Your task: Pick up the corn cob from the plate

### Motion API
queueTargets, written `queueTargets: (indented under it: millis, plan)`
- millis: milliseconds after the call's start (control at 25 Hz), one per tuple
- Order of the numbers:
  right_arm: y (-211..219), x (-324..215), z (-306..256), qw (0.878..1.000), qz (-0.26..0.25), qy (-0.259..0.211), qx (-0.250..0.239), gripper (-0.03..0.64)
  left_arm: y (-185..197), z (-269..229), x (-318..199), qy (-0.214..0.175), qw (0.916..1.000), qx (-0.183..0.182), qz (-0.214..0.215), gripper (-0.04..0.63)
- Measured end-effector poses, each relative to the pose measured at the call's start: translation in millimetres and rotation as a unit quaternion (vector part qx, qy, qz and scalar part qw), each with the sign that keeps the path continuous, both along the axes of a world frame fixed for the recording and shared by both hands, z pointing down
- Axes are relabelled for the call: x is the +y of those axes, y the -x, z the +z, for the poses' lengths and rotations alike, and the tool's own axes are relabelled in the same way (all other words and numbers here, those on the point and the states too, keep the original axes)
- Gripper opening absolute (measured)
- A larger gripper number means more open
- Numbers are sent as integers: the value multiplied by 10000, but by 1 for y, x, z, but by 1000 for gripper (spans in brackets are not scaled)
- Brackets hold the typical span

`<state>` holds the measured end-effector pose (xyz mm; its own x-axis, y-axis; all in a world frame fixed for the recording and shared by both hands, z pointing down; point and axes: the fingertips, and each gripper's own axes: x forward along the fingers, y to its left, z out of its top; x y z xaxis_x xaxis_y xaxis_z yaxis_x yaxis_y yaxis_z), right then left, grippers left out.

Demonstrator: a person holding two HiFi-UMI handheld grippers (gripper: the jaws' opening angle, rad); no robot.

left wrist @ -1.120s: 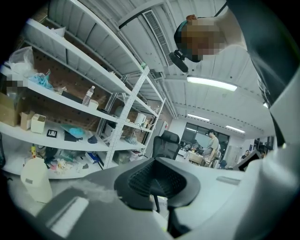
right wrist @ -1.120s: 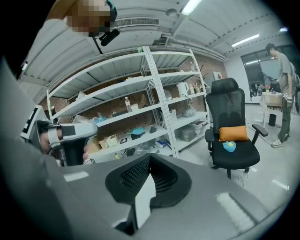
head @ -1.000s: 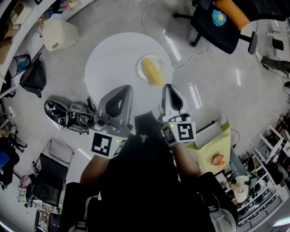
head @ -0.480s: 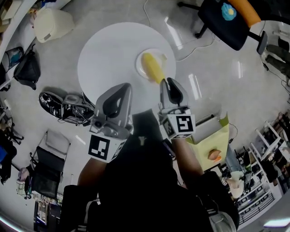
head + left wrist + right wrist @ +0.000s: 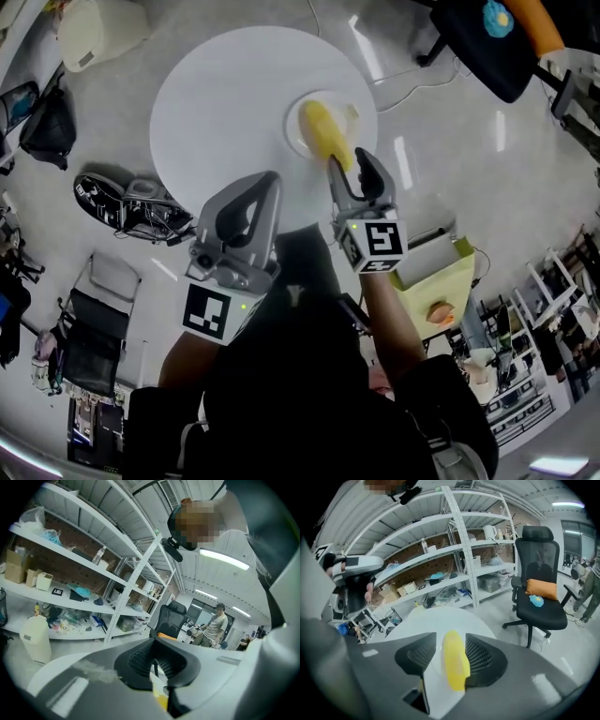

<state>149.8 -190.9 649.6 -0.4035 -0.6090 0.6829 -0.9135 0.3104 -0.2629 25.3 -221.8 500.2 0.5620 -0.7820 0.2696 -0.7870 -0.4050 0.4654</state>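
Observation:
A yellow corn cob lies on a small clear plate at the right side of the round white table. My right gripper sits just at the cob's near end. Its jaws have just been opening, and they stand open. In the right gripper view the corn cob lies between the two dark pads of the right gripper, and they do not press on it. My left gripper hangs over the table's near edge, shut and empty. Its jaws meet in the left gripper view.
A black office chair with an orange cushion stands at the far right. Shoes and cables lie on the floor at the left, near a white bin. A yellow-green box is at the right. Shelving lines the wall.
Both grippers have come down closer to the table. The right gripper's jaws, shut a second ago, have spread apart, and the cob's near end now lies between them.

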Motion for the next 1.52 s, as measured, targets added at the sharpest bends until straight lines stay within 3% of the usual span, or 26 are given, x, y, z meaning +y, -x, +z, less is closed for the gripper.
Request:
queueTargets:
  millis: [240,520,960,1520]
  plan:
    - [5,9,35,9981,-394,373,279,263,0,18,2,151,9999,-5,-20,5]
    - [11,3,62,9944,-809,414,534,303,-2,33,-1,272,9996,19,-98,5]
    - [13,5,92,9899,-1025,680,708,311,1,49,-2,381,9991,49,-160,5]
    - [15,7,100,9890,-992,796,757,270,4,48,1,387,9991,56,-184,5]
